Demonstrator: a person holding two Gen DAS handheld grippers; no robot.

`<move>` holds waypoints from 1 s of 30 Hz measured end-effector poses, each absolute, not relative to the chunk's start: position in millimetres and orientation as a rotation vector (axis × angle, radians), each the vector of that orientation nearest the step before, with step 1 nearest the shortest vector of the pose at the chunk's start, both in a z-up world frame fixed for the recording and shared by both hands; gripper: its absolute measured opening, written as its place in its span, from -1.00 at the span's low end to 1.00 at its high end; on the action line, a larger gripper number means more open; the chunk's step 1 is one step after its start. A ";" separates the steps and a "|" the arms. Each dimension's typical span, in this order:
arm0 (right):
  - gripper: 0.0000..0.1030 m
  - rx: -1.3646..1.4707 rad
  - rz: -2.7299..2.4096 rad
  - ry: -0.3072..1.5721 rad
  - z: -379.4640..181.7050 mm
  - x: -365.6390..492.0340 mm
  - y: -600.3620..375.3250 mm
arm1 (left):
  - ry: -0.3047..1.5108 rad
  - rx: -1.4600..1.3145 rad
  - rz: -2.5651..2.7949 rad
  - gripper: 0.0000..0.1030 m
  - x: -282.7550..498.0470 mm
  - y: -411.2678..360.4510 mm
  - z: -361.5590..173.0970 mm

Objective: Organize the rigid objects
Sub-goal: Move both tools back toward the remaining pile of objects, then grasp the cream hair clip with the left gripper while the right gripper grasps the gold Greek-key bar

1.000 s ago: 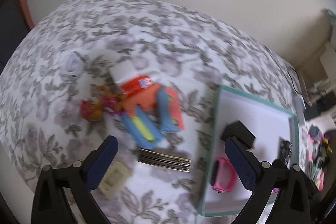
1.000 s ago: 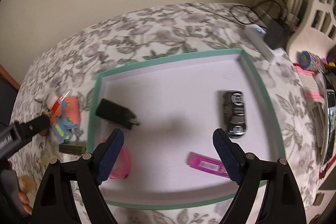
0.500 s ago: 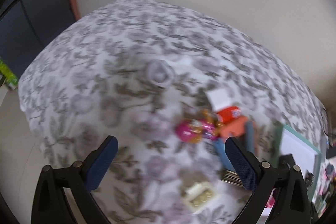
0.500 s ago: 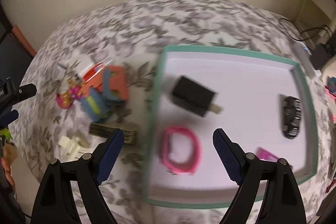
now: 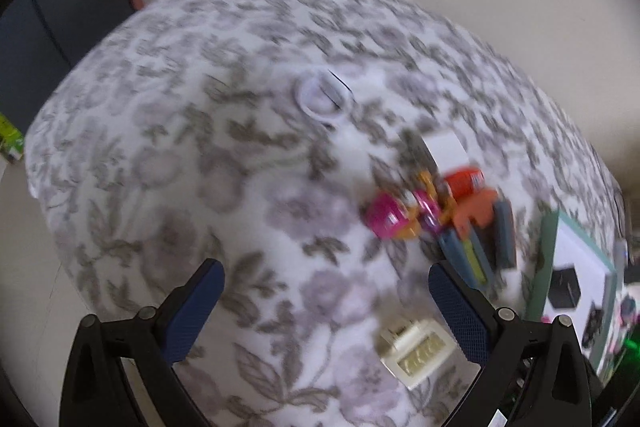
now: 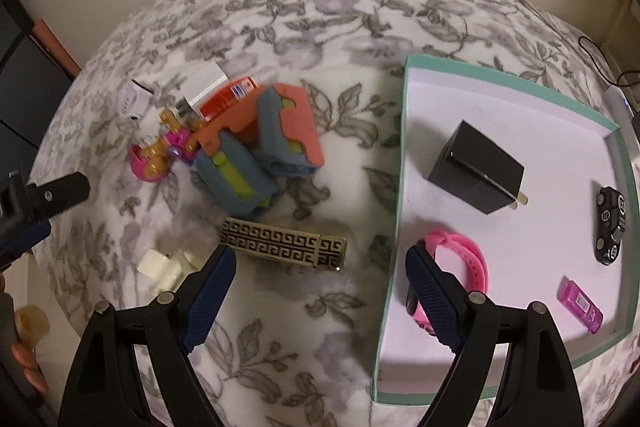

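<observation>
Bed (image 6: 320, 11): floral cover in grey and white, carrying everything here.
Box (image 6: 402, 155): shallow, teal-rimmed, white inside, on the bed's right side.
In the box: black charger (image 6: 476, 167) towards the middle; pink band (image 6: 460, 267) at the near left wall; black toy car (image 6: 610, 225) by the right wall; pink stick (image 6: 580, 303) in the near right corner.
Toy heap (image 6: 260, 143): orange, blue and yellow-green blocks piled left of the box, apart from it; a pink and orange toy (image 6: 160, 155) touches its left edge, a red and white pack (image 6: 226, 97) lies just behind.
Gold plate (image 6: 284, 243): flat, key-patterned, near the heap's front.
Cream plug (image 6: 166, 267): left of the gold plate, on the cover.
Right hand-held gripper (image 6: 316, 297): spread wide, empty, above the cover between the gold plate and the band.
Left hand-held gripper (image 5: 326, 307): spread wide, empty, over bare cover; the cream plug (image 5: 416, 349) lies just by its right finger. That view is blurred.
</observation>
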State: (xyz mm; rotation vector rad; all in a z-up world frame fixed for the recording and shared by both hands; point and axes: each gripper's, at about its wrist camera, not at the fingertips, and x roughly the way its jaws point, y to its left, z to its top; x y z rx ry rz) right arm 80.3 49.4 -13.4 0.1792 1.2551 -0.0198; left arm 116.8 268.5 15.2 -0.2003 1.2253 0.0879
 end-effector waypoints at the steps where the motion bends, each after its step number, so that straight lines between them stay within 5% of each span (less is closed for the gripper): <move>1: 0.69 0.172 -0.025 1.261 -15.0 79.7 49.3 | 1.238 -0.193 0.073 1.00 116.3 264.5 12.0; 19: 0.69 0.199 -0.158 1.216 6.4 72.6 0.8 | 1.359 -0.090 -0.070 0.97 106.0 218.6 -17.0; 23: 0.69 0.219 -0.164 1.221 3.4 75.1 -1.5 | 1.376 -0.048 -0.108 0.77 104.0 205.4 -21.0; 28: 0.69 0.234 -0.152 1.220 2.8 76.2 -0.5 | 1.375 0.023 -0.145 0.75 100.7 188.9 -21.7; 30: 0.69 0.237 -0.148 1.221 2.8 76.4 -0.1 | 1.377 0.054 -0.156 0.58 99.6 182.2 -23.3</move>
